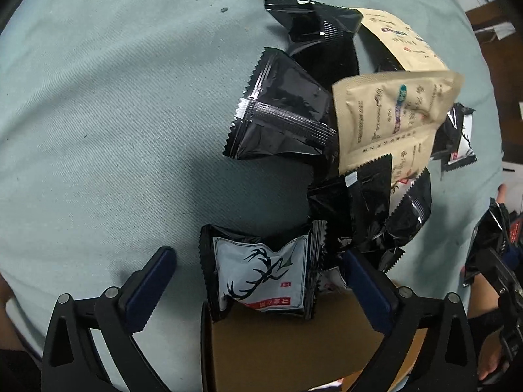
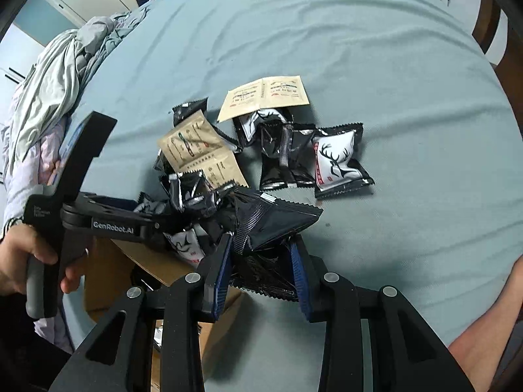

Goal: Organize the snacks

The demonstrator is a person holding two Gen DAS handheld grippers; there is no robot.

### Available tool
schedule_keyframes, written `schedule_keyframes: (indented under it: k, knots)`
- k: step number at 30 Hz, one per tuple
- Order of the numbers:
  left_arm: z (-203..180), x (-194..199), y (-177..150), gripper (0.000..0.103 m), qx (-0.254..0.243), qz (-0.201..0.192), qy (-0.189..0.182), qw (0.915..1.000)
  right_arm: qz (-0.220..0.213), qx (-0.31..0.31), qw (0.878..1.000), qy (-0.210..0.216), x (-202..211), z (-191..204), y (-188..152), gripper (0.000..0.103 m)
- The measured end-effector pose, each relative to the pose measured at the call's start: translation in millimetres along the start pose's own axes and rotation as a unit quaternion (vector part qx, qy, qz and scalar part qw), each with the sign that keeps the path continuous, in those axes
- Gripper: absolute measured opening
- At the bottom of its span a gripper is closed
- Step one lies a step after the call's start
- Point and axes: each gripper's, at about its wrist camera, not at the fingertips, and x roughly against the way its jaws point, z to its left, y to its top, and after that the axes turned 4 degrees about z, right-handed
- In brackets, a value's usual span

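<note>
A pile of snack packets lies on a blue-green sheet: black foil packets (image 1: 281,121), tan paper sachets (image 1: 392,121) and white deer-print packets (image 2: 336,160). My left gripper (image 1: 258,281) is open, its fingers on either side of a deer-print packet (image 1: 261,277) that sits at the edge of a brown cardboard box (image 1: 287,346). My right gripper (image 2: 261,261) is shut on a black foil packet (image 2: 278,222), held just above the sheet near the box (image 2: 153,261). The left gripper's body (image 2: 108,222) and the hand on it show in the right wrist view.
A rumpled grey and pink quilt (image 2: 59,75) lies at the far left of the bed. A wooden bed frame (image 2: 487,23) runs along the far right. Bare sheet (image 1: 114,114) spreads left of the pile.
</note>
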Motion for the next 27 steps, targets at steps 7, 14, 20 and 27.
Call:
schedule_keyframes:
  k: [7,14,20,27]
  knots:
    - [4,19,-2,0.047,-0.003,-0.022,0.007,0.9997,0.006,0.002,1.0,-0.016,2,0,-5,0.033]
    - [15,45,-15,0.04,-0.002,-0.054,0.005,0.9985,-0.009,-0.002,0.999,-0.034,20,-1,-5,0.033]
    - [-2,91,-44,0.039,-0.015,-0.12,-0.024,0.9924,-0.021,-0.003,0.998,-0.053,46,5,-9,0.033]
    - [-8,141,-76,0.039,-0.038,-0.158,-0.036,0.986,-0.037,0.011,0.998,-0.059,88,31,-16,0.033]
